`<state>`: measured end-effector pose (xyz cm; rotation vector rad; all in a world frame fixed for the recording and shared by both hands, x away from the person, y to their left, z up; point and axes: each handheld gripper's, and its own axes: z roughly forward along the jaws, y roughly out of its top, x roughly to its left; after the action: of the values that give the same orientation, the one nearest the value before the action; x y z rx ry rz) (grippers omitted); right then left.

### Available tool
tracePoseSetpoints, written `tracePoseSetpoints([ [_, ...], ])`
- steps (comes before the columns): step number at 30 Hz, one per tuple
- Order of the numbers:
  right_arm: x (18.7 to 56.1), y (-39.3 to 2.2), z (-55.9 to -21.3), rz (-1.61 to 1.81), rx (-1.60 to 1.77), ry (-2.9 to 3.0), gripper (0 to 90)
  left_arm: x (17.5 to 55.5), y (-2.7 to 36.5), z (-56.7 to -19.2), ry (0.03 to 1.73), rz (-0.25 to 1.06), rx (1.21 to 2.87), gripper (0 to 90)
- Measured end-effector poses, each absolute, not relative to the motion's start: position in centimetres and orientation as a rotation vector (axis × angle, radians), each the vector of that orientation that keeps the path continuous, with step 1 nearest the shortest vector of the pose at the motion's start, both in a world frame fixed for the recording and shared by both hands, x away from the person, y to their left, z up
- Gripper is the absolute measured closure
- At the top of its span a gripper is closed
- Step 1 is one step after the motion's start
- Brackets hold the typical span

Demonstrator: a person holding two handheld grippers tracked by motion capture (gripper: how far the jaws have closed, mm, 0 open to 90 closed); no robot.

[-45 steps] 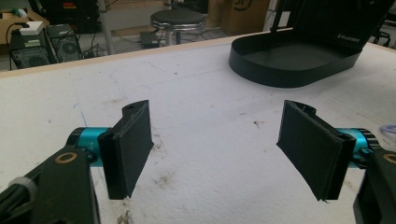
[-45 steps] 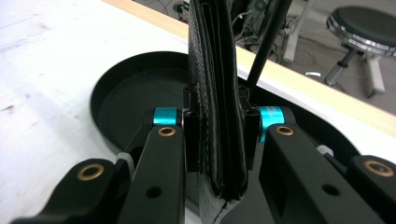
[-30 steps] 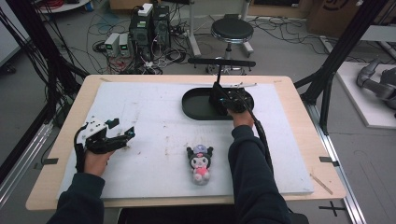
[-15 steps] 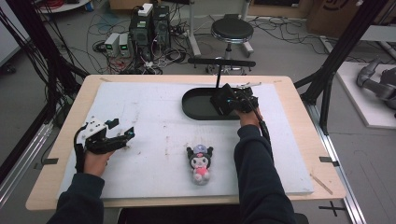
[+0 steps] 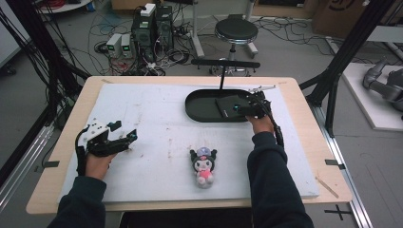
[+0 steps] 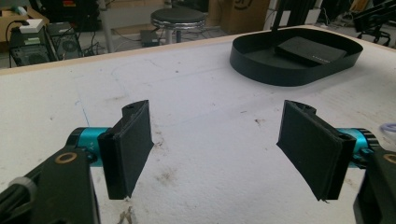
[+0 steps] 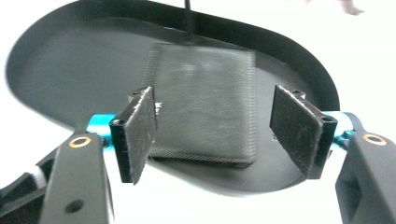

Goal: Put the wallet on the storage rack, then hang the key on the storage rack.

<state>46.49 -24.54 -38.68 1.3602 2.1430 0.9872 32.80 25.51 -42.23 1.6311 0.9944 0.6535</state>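
A black oval tray point(image 5: 199, 108) lies at the back middle of the white mat, with a flat black wallet-like pad point(image 5: 230, 106) inside it. My right gripper point(image 5: 241, 110) hovers open at the tray's right end, its jaws apart on either side of the pad point(image 7: 203, 112) without touching it. The tray wall point(image 7: 299, 56) curves behind. My left gripper point(image 5: 127, 139) rests open near the mat's front left, nothing between its jaws point(image 6: 219, 144); the tray point(image 6: 261, 70) is far ahead of it. A small plush doll point(image 5: 204, 165) with black ears and pink body lies at the front middle.
A thin black post with a crossbar point(image 5: 223, 66) rises behind the tray. The white mat point(image 5: 152, 123) covers a wooden table point(image 5: 304, 95). A stool point(image 5: 233, 31), computers and cables stand on the floor beyond.
My right gripper has moved right along the tray, from over its middle to its right end. The left gripper and the doll have stayed put.
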Motion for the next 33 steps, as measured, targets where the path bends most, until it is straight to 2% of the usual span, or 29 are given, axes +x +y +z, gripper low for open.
tracePoseSetpoints([
  [6,42.3,-25.7,-37.3,1.063,1.192,2.173,28.6,32.8,25.6,-42.3,1.009,0.644,1.621,23.1],
  [14,37.2,-26.5,-39.1,1.079,1.087,2.197,24.7,32.8,25.6,-42.2,1.019,0.655,1.612,21.8],
  [19,36.3,-26.4,-39.9,1.074,1.081,2.194,24.2,32.7,25.5,-42.3,1.018,0.658,1.617,21.8],
  [33,35.6,-26.2,-39.6,1.099,1.068,2.171,23.8,32.8,25.5,-42.3,1.013,0.644,1.613,21.9],
])
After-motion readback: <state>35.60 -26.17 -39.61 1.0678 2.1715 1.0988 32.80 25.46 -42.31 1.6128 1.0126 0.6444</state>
